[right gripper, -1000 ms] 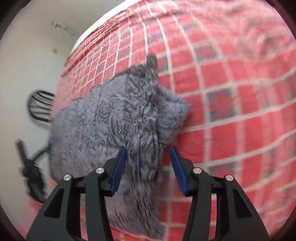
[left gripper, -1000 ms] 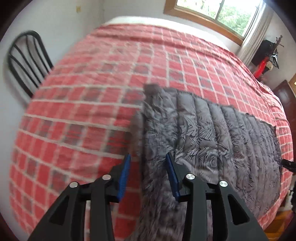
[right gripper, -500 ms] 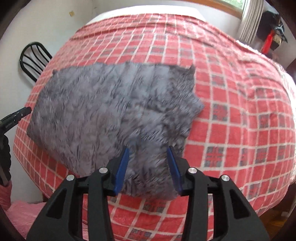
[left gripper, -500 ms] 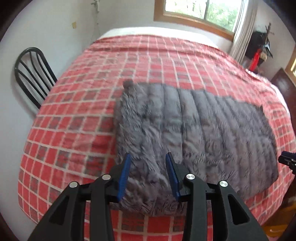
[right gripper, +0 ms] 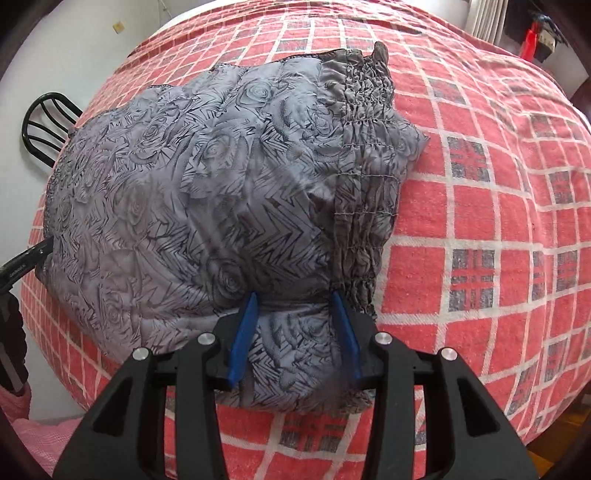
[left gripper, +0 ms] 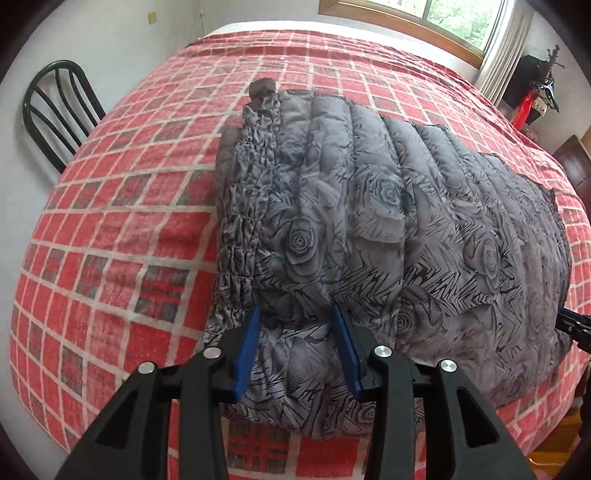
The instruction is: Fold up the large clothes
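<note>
A grey rose-print padded garment [left gripper: 369, 229] lies spread on the red checked bedspread [left gripper: 122, 229]; it also shows in the right wrist view [right gripper: 207, 192]. Its gathered elastic band [left gripper: 255, 177] runs along one side, also seen in the right wrist view [right gripper: 365, 155]. My left gripper [left gripper: 295, 317] is open, its blue fingers straddling the garment's near edge by the band. My right gripper [right gripper: 295, 301] is open, straddling the near edge at the other end. Neither grips the cloth.
A black chair [left gripper: 55, 110] stands beside the bed at the left. A window [left gripper: 443, 14] and curtain are beyond the far side. The bed's near edge [right gripper: 332, 443] lies just under the right gripper. The other gripper's tip [right gripper: 22, 262] shows at the left.
Both grippers have come down and closer to the garment's near edge. The garment has settled flat on the bed and now fills more of each view.
</note>
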Demonstrator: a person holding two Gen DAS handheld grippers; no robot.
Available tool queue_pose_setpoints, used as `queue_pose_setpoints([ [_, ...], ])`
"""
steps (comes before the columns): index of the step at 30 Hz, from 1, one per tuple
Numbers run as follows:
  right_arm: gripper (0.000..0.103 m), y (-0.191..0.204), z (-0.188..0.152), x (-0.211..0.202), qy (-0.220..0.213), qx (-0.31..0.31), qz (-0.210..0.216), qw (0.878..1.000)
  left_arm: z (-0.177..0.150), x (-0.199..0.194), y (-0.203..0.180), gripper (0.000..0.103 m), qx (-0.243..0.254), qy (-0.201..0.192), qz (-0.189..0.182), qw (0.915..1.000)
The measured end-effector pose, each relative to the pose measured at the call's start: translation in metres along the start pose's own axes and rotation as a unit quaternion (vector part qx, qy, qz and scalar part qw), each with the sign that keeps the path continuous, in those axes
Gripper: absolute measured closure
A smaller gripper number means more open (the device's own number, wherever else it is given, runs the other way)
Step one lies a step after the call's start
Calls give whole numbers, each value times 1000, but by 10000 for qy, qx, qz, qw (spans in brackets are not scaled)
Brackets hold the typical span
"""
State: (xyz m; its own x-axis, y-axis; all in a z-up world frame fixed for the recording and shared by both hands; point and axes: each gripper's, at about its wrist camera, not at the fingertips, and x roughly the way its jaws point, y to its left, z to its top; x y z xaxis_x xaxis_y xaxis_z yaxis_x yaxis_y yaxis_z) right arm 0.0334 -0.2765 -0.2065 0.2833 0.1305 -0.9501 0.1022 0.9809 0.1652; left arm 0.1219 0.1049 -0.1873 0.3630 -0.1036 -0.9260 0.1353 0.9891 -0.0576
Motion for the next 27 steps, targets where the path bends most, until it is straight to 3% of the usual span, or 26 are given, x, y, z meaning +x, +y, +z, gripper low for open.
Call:
queue_pose_setpoints([
  [11, 61, -9, -2, -7, -64, 180, 112, 9998, -2, 2, 2, 62, -96, -18, -72, 9999],
  [18, 61, -5, -1, -68, -361, 146, 360, 9986, -13, -49, 4, 60, -108, -163, 147, 9997],
  [27, 62, 6, -4, -63, -62, -3, 210, 9998, -44, -79, 14, 51, -600, -133, 43, 9981],
])
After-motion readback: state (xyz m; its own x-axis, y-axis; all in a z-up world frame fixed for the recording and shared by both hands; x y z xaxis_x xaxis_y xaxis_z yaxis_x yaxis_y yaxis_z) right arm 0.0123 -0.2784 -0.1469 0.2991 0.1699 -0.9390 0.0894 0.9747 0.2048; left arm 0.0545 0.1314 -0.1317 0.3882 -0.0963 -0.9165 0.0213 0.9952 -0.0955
